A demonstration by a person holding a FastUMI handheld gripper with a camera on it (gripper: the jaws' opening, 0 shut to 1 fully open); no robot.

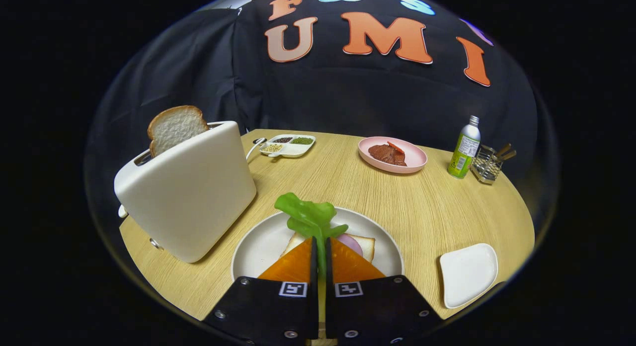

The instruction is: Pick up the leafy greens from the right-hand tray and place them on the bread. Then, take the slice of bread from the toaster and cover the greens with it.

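Bottom centre of frame, gripper [319,246] fingers pressed together on the greens [309,218] stem — leaf sticks up just past the tips. Right under it: white plate [253,249] with bread [366,245] and a pink slice on top. So step one is mid-way: greens lifted, over the bread, not released. White tray [468,272] at lower right sits bare. Second slice [175,127] stands in the toaster [191,192] slot, upper left, untouched. Next move likely needs a short drop onto the bread, then spreading the fingers — leaf may cling or slide off the pink slice. After that, a reach left and up to the toaster.
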